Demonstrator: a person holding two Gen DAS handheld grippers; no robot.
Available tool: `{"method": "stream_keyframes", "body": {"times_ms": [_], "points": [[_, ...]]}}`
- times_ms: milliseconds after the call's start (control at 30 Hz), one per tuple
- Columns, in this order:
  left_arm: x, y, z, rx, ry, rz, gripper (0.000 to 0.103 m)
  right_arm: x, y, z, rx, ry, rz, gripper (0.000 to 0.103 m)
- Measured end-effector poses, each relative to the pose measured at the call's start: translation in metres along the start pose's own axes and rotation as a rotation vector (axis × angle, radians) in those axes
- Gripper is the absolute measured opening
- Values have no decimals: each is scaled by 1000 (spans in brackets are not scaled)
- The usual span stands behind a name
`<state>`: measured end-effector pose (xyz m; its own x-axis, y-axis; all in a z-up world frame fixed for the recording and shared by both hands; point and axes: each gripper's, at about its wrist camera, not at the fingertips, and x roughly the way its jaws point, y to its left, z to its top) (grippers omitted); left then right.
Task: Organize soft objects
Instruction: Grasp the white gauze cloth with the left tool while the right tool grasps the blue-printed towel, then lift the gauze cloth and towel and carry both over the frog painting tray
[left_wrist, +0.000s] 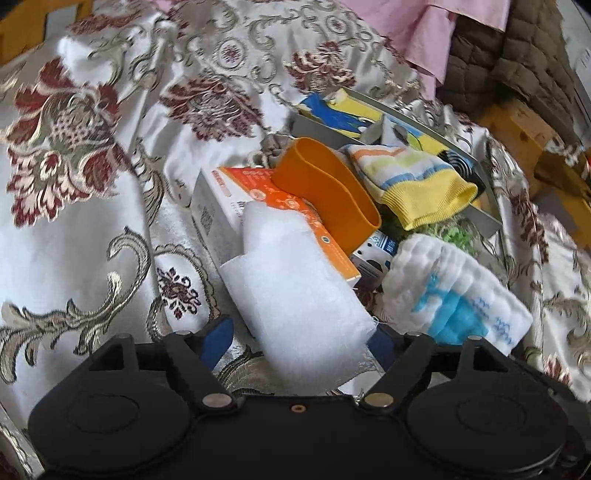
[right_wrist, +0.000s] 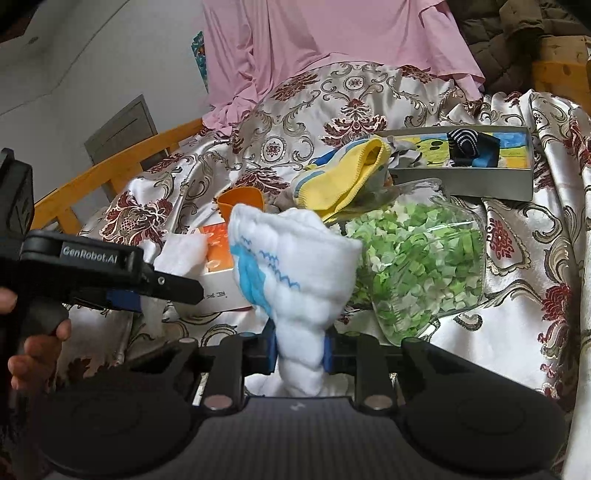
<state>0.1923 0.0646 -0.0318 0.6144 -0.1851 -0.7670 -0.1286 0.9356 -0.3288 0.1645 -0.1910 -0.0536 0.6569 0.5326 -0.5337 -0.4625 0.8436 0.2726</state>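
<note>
Right claw (right_wrist: 300, 352) squeezed tight on a white cloth with blue marks (right_wrist: 291, 266), bunched up and lifted above the flowery bedspread (right_wrist: 517, 295). Same cloth (left_wrist: 458, 295) seen at the right in the left view. Left claw (left_wrist: 299, 343) closed around a plain white fluffy cloth (left_wrist: 295, 288), which stands up between the 2 blue pads. Left claw (right_wrist: 122, 284) seen from the side at the left in the right view, held in a hand (right_wrist: 33, 350).

Just behind the white fluffy cloth, an orange and white box (left_wrist: 236, 206) lying on the bedspread. Orange band (left_wrist: 328, 192) resting on the box. To its right, a yellow striped sock (left_wrist: 417, 181), partly over the edge of a grey tray (left_wrist: 484, 218). Black striped thing (right_wrist: 465, 144) inside the tray, far right. Clear jar of green bits (right_wrist: 417, 258) lying on its side, near the blue-marked cloth. Pink cloth (right_wrist: 332, 37) hanging at the far end.
</note>
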Motion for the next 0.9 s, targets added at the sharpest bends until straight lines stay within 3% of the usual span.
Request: {"method": "stream_keyframes", "body": {"times_ms": [67, 133, 167, 267, 433, 700, 900], "points": [[0, 2, 1, -16, -1, -6, 75, 0, 1, 0, -8, -2, 3, 25], [1, 1, 0, -4, 4, -5, 51, 0, 2, -1, -13, -2, 7, 24], [2, 1, 0, 3, 16, 0, 46, 0, 2, -1, -16, -2, 7, 24], [3, 2, -3, 4, 17, 15, 39, 0, 2, -1, -19, -2, 9, 24], [0, 6, -6, 9, 12, 28, 17, 0, 1, 0, -22, -1, 10, 24], [-11, -5, -27, 73, -11, 54, 9, -4, 5, 0, -45, -5, 21, 20], [-22, -27, -50, 158, -9, 13, 9, -14, 12, 1, -74, -19, 28, 16]]}}
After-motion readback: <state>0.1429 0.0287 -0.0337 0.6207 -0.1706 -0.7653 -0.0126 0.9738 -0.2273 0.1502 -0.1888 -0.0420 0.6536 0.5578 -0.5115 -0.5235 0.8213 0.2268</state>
